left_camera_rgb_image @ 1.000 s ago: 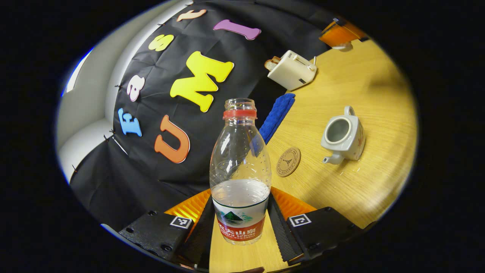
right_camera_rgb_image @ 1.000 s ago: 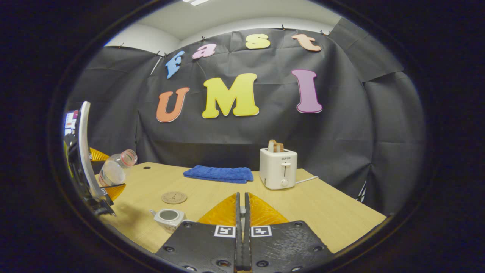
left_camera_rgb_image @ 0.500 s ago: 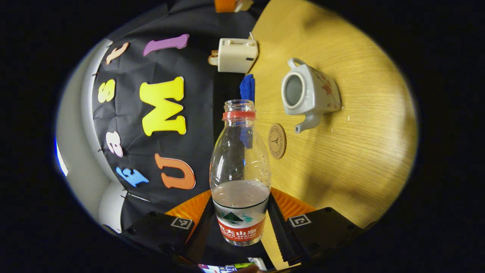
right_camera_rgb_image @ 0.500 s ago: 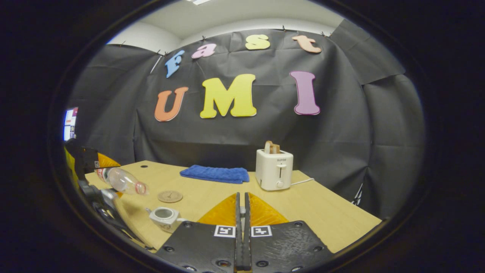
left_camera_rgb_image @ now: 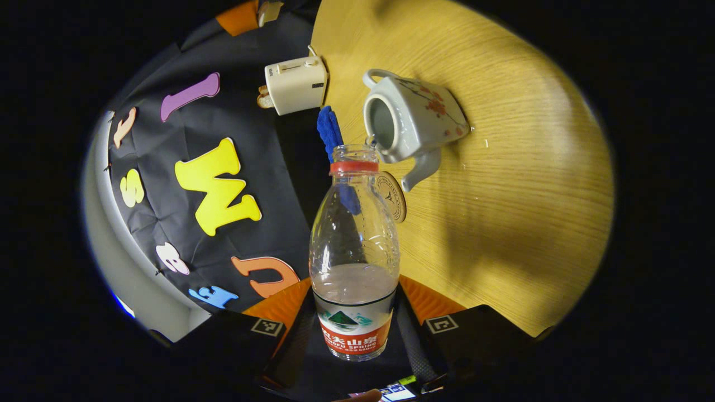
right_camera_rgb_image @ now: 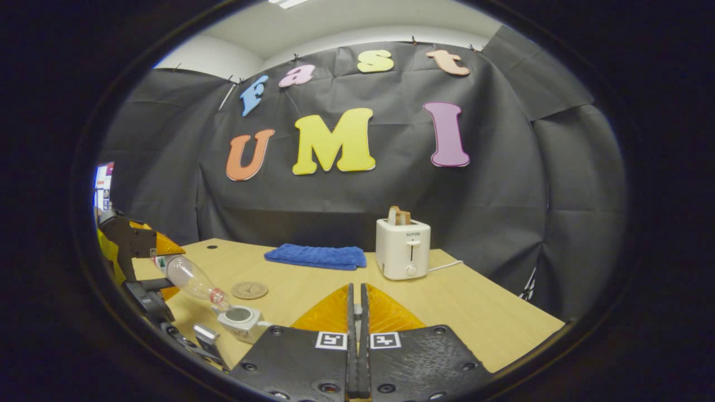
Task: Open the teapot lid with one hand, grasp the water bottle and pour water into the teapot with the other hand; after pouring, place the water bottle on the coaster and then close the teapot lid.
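1. A light wooden table [right_camera_rgb_image: 480, 312] carries everything.
2. On it stand a lidless white ceramic teapot [right_camera_rgb_image: 241, 321], a round brown coaster [right_camera_rgb_image: 249, 290], a folded blue towel [right_camera_rgb_image: 315, 256] and a white toaster [right_camera_rgb_image: 403, 256].

Blue towel [right_camera_rgb_image: 316, 257] folded beside white toaster [right_camera_rgb_image: 403, 248] — both on wooden table [right_camera_rgb_image: 475, 312].

Bare worktop [right_camera_rgb_image: 480, 318] lies open right of the teapot [right_camera_rgb_image: 239, 321]; the toaster [right_camera_rgb_image: 403, 249] and towel [right_camera_rgb_image: 315, 257] block the back.
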{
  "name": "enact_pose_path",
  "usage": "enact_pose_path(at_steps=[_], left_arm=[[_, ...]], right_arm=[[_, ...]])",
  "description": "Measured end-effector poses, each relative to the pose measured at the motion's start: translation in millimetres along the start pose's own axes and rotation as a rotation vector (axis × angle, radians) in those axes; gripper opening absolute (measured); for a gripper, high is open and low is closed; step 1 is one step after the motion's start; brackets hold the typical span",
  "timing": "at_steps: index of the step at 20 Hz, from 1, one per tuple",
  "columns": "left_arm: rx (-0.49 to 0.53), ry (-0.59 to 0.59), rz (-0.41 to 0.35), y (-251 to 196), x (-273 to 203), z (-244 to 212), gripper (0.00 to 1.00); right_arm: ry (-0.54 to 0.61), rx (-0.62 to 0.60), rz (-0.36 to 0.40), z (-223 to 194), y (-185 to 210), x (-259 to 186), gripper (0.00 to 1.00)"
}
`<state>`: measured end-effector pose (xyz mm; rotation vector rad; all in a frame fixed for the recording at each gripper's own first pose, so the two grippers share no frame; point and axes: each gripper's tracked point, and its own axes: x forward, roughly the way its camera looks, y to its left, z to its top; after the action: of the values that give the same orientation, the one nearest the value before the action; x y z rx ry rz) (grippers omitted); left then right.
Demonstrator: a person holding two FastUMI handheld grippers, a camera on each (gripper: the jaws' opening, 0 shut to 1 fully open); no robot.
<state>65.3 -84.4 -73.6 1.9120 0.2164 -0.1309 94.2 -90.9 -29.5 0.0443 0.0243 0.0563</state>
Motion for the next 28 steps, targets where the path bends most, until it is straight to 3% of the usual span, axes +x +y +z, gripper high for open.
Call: enact_pose_path(at_steps=[28], left_arm=[[0.309, 0.018, 0.036, 36, -5, 11, 0.77]], right_arm=[[0.015, -0.03, 0.025, -4, 8, 3, 0.0]])
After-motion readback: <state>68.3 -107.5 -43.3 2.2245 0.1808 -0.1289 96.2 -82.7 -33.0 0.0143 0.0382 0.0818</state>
